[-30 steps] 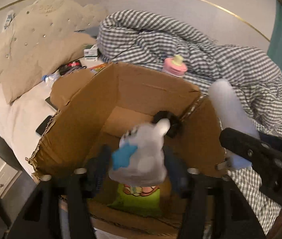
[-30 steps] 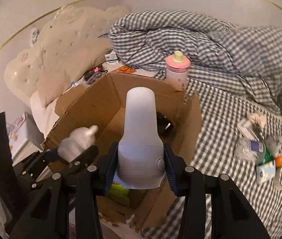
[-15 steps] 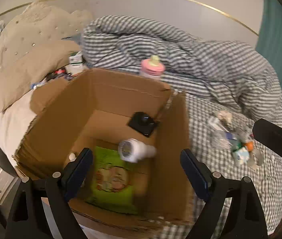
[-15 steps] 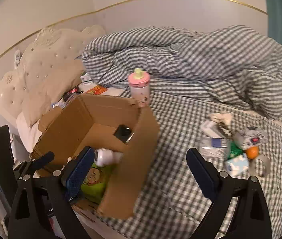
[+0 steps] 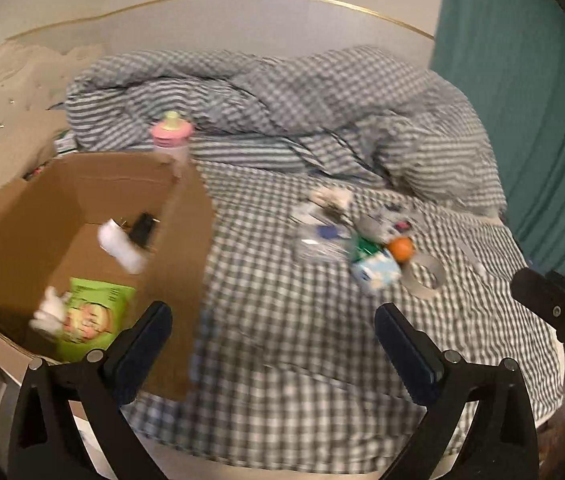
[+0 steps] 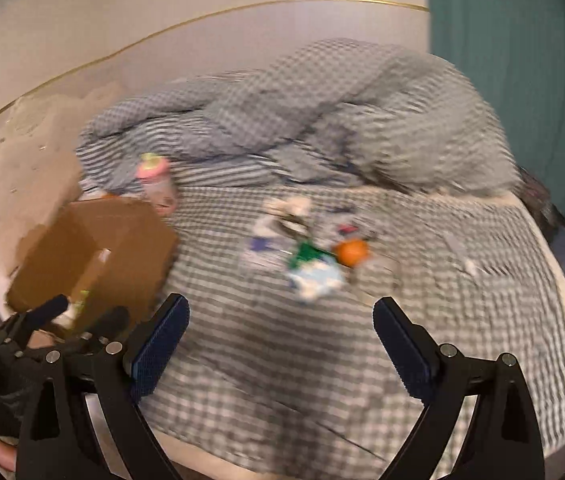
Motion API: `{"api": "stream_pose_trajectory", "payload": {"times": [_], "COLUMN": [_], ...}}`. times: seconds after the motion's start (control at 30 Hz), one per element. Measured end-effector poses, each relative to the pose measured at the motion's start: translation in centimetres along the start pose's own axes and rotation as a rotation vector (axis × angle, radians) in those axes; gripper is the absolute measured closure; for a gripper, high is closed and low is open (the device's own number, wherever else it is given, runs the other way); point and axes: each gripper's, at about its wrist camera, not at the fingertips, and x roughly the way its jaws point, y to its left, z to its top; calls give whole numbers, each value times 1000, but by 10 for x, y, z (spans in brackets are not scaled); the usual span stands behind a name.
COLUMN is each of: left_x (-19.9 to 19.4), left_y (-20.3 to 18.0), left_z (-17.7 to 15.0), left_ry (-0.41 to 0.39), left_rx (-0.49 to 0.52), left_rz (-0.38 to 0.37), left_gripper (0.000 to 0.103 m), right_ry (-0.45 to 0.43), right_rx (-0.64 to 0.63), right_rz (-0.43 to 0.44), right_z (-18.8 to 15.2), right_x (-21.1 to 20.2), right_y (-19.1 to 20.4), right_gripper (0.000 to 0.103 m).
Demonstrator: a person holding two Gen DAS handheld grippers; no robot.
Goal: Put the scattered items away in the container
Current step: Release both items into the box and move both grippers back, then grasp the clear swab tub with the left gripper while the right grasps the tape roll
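An open cardboard box point(image 5: 186, 216) point(image 6: 130, 240) stands on the bed at the left. Inside lie a white bottle point(image 5: 120, 246), a green packet point(image 5: 92, 316), a small white toy point(image 5: 48, 312) and a black item point(image 5: 142, 226). Scattered items lie on the checked sheet to the right: an orange ball point(image 5: 399, 249) point(image 6: 350, 252), a blue-white carton point(image 5: 376, 274) point(image 6: 316, 280), a tape roll point(image 5: 424, 276), clear packets point(image 5: 322, 240). My left gripper point(image 5: 272, 340) and right gripper point(image 6: 278, 332) are both open and empty above the sheet.
A pink-capped baby bottle point(image 5: 172, 140) point(image 6: 154, 184) stands behind the box. A bunched checked duvet point(image 5: 302, 104) fills the back. Beige pillows point(image 5: 6, 120) lie at the left and a teal curtain point(image 5: 530, 120) hangs at the right. Both views are blurred.
Both grippers let go of their items, which now lie in the box. Both have opened wide and swung right, away from the box toward the scattered pile.
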Motion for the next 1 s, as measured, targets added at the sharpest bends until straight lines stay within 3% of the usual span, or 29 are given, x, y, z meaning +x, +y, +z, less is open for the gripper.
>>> {"api": "stream_pose_trajectory", "payload": {"times": [0.1, 0.33, 0.57, 1.0], "left_x": [12, 50, 106, 220], "left_y": [-20, -44, -52, -64], "left_z": [-7, -10, 9, 40], "left_ry": [13, 53, 95, 190], "left_rx": [22, 71, 75, 68], "left_rz": [-14, -11, 21, 16], "left_gripper": [0, 0, 0, 0], "right_ry": [7, 59, 116, 272], "right_rx": [40, 118, 89, 81], "right_rz": [-53, -85, -88, -116], "right_z": [-17, -33, -20, 1], "right_x": [2, 28, 84, 203], "right_y": [-33, -77, -79, -95], "right_gripper": [9, 9, 9, 9]}}
